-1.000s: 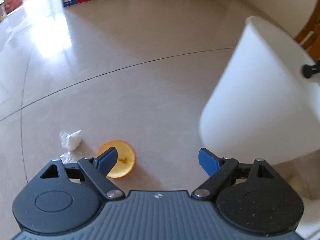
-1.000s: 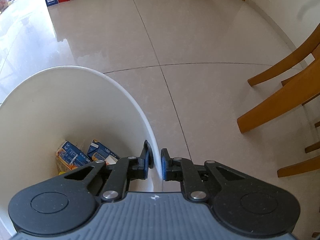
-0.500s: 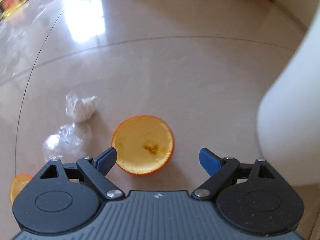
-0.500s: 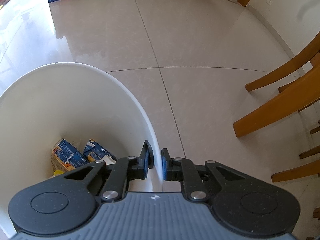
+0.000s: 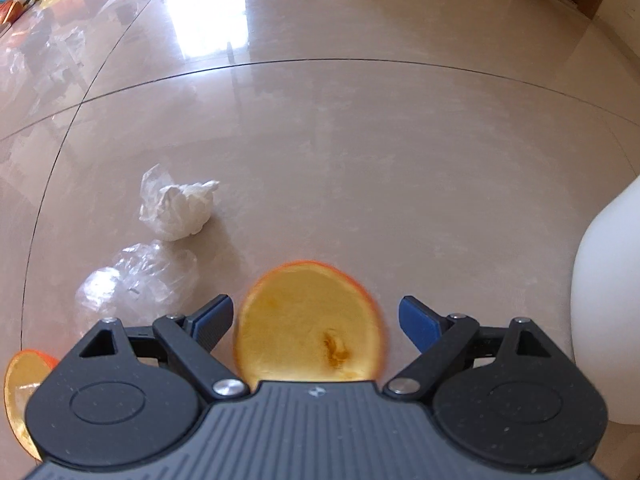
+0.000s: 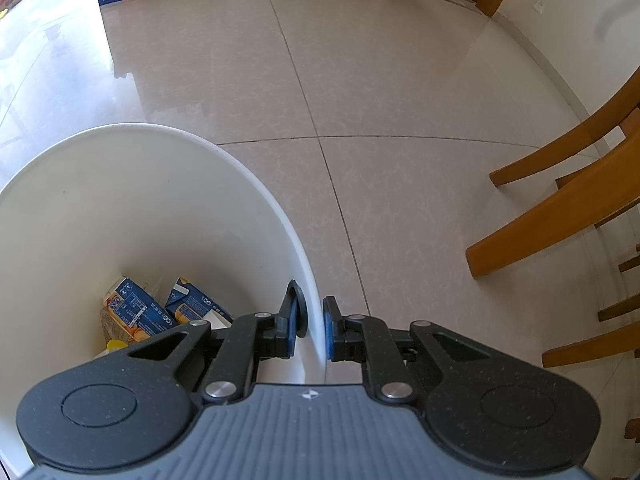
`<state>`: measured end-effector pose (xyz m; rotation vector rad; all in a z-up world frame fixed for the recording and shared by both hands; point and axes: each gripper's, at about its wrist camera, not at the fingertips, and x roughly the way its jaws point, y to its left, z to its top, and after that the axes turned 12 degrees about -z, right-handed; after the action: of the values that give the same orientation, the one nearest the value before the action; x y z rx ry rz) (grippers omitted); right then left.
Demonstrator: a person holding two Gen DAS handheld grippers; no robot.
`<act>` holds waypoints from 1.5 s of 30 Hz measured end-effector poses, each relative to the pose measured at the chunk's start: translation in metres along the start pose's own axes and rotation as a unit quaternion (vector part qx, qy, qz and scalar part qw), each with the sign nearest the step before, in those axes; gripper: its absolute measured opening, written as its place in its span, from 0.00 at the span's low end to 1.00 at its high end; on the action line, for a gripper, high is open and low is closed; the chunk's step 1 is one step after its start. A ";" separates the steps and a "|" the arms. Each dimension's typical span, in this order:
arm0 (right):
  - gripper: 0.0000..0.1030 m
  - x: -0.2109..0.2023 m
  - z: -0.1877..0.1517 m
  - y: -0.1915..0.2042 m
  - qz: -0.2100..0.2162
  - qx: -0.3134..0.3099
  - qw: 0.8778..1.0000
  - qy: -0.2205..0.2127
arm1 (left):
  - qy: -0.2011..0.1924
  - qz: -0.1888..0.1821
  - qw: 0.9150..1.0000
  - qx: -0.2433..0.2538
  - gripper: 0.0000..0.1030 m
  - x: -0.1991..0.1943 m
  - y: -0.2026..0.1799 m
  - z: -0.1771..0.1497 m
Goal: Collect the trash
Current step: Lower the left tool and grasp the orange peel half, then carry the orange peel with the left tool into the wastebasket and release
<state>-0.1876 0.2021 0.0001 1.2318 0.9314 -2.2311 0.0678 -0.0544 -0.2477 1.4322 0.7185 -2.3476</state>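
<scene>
straddling orange peel (image 5: 308, 324), seemingly untouched, left gripper (image 5: 316, 318) agape; right gripper (image 6: 311, 330) clamping bin rim (image 6: 298, 248)

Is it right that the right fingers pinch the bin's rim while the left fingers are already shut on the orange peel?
Not quite. The left wrist view shows the left fingers open, straddling the orange peel. The right fingers do pinch the bin's rim.

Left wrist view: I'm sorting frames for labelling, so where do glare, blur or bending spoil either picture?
Left wrist view: window glare whitens the far floor; the orange peel half between the open left gripper is soft-edged; tile seams bow. Right wrist view: sharp, evenly lit, the white bin rim and chair legs curved by the fisheye.
</scene>
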 end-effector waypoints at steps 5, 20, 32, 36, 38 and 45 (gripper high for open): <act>0.15 0.000 0.001 0.000 -0.001 0.003 1.000 0.001 | 0.011 -0.005 1.000 -0.004 0.87 0.002 0.008 -0.013; 0.16 0.000 0.003 0.001 -0.002 0.008 1.000 0.004 | 0.027 -0.016 0.998 0.055 0.61 -0.026 -0.002 -0.012; 0.16 0.000 0.002 0.003 -0.008 0.001 1.000 -0.001 | 0.050 -0.100 0.980 0.166 0.60 -0.161 -0.060 0.019; 0.17 0.000 0.003 0.007 -0.016 -0.003 1.000 -0.003 | 0.032 -0.132 0.967 0.215 0.61 -0.217 -0.099 0.048; 0.17 -0.002 0.002 0.007 -0.017 -0.004 1.000 -0.005 | 0.024 -0.141 0.961 0.236 0.61 -0.241 -0.119 0.059; 0.17 -0.002 0.001 0.005 -0.015 0.002 1.000 -0.005 | -0.003 -0.208 0.939 0.275 0.64 -0.267 -0.194 0.089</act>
<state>-0.1844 0.1981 0.0007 1.2145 0.9486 -2.2607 0.0292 0.0557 0.0732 1.6016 0.4001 -3.0588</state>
